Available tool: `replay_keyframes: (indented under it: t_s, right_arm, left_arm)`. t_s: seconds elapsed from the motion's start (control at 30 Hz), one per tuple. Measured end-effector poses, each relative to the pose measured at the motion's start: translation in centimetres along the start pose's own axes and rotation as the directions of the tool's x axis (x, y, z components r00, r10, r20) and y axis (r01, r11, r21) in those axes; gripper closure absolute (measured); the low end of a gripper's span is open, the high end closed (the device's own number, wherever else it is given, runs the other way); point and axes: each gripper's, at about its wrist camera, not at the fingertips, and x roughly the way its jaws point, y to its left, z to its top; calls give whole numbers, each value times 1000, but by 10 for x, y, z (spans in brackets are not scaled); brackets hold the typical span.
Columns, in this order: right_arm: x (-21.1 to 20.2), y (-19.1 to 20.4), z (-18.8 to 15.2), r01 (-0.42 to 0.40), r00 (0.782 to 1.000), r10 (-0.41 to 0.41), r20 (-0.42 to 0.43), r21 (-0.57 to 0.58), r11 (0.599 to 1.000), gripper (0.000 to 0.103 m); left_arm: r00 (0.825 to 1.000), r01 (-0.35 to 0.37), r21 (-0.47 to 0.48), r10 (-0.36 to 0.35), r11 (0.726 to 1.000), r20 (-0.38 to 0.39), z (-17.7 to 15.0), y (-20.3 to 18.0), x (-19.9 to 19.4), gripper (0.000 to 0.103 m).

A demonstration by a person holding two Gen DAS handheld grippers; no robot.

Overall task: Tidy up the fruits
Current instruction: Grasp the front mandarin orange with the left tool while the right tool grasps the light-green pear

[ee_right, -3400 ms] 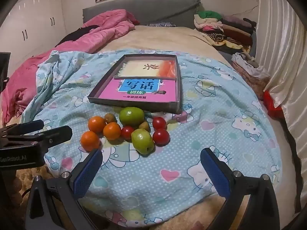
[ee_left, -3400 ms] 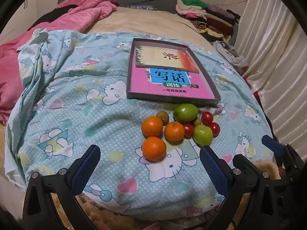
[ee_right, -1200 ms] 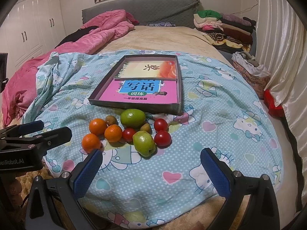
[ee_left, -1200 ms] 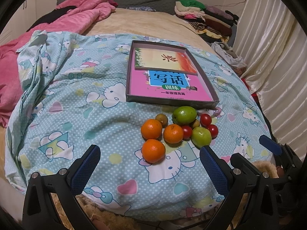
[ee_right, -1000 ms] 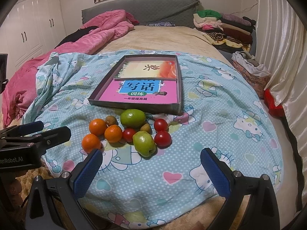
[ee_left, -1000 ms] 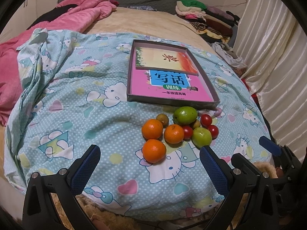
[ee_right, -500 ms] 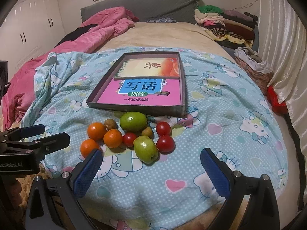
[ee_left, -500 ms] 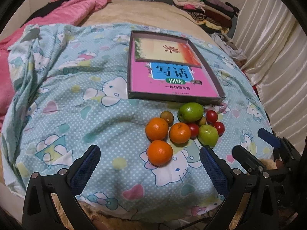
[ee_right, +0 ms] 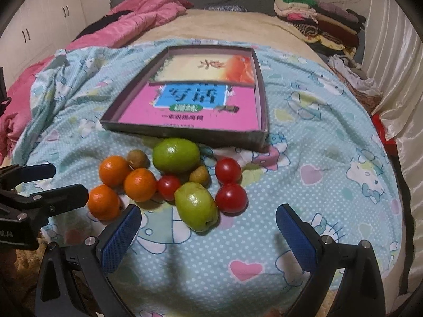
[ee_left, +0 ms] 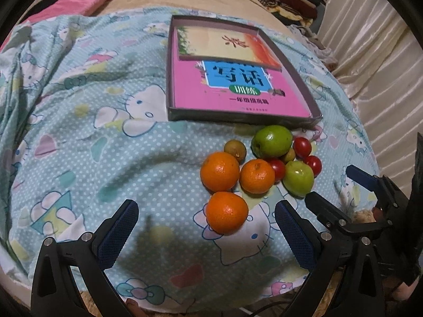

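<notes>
The left gripper [ee_left: 203,227], jaws apart, has the nearest orange [ee_left: 226,212] at 12 o'clock; the right gripper [ee_right: 208,227] (also spread) faces a green fruit [ee_right: 197,206] on the bedsheet [ee_right: 304,158].

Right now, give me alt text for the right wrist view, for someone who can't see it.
The open right gripper hovers over a cluster of fruit on a blue cartoon bedsheet: three oranges, two green fruits, three small tomatoes. A shallow box lies behind them; the left gripper shows at the left edge.
</notes>
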Motion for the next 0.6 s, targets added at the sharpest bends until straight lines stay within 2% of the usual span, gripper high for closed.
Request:
replay_keyframes:
  t_s: [0.07,0.13,0.27,0.33,0.4,0.6]
  right_arm:
    - [5,-1,-1,-6,1000,6,-19,5,1000,1]
    - [9,-2,-1,-16,999,16,-28,6,1000,14]
    - [17,-1,0,-30,998,30,-53,6,1000,23]
    - [20,0,0,-45,998,45,-54,4,999,32]
    - [23,2,1,-52,997,52,-58,-2,999,35]
    - [28,2,3,-42,998,42,-55,-2,999,38]
  left_arm:
    - [1000,6,9,-6,1000,-13,-1,-1,5,2]
    - [1000,11,22,-11,1000,-20,-2,-3,8,5]
    - [999,21,26,-21,999,-26,-2,-4,12,6]
    - [999,25,29,-24,999,-28,-2,-4,15,9]
    - [999,30,40,-28,999,-36,-2,-6,19,20]
    - [998,38,54,-34,998,-60,-2,-11,29,35]
